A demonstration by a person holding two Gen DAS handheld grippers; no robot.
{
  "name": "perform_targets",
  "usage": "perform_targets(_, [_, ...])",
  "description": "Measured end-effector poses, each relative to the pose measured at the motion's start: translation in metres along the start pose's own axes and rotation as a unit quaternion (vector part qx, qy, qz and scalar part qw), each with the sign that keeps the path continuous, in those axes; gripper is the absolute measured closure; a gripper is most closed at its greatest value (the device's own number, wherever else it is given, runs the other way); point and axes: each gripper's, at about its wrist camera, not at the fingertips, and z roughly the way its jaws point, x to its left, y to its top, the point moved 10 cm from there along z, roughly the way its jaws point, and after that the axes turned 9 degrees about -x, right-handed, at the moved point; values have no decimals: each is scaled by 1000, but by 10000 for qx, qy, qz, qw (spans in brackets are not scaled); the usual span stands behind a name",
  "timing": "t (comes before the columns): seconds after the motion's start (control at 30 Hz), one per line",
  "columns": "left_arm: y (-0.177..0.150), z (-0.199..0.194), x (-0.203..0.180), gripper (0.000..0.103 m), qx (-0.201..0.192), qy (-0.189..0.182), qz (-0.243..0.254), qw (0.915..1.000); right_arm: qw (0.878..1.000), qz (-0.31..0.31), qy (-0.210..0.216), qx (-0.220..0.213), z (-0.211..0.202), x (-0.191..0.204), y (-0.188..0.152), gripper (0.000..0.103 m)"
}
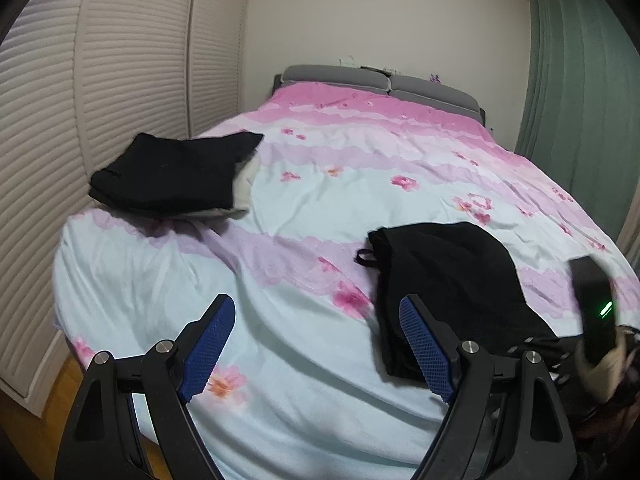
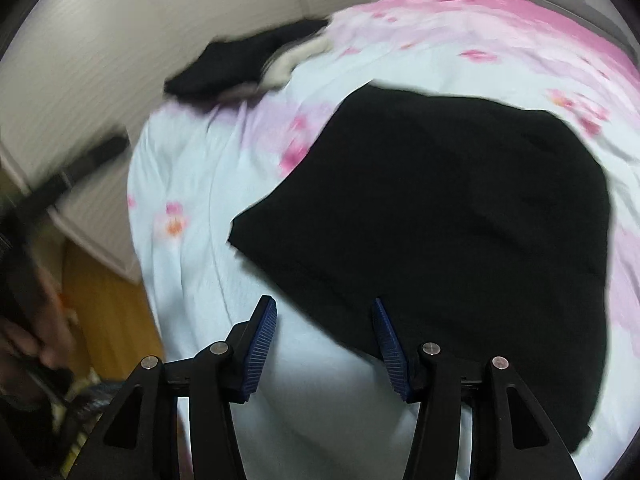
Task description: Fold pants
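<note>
Black pants point(image 1: 448, 280) lie bunched on the near right part of the bed; in the right wrist view they point(image 2: 460, 208) fill the middle. My left gripper point(image 1: 316, 320) is open and empty over bare sheet, left of the pants. My right gripper point(image 2: 324, 316) is open and empty just above the pants' near edge. It also shows, blurred, at the right edge of the left wrist view point(image 1: 596, 312).
A folded stack of black and cream clothes point(image 1: 172, 176) sits at the bed's left edge, also in the right wrist view point(image 2: 240, 64). The bed point(image 1: 320, 184) has a pink and pale blue floral sheet. Louvred wardrobe doors point(image 1: 100, 80) stand left, a green curtain point(image 1: 576, 92) right.
</note>
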Motion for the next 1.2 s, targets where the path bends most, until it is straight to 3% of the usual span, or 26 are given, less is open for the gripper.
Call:
perform_targets(0.2, [-9,15,-30,18,164,-305,-44,9994,9887,1211,-429,-772,-69,-74,6,43])
perform_targets(0.43, [-31,32,-64,18,347,-648,-153,9972,9674,2179,-765,-1041,-106,-143,-21,41])
perform_targets(0.67, [-49,60,-64,19,684,-769,-563,9931,9515,2860,-441,-1044,-91,-157,-33,41])
perform_targets(0.93, [-65,101,-68,19,1212,-1003,-1062,9818,9397,3280,-256,-939,-71,-165,-39,41])
perform_targets(1.2, [-73,116,-74,19,1363,-1047,-1012,9799,9240,3737,305,-753,-48,-169,-42,41])
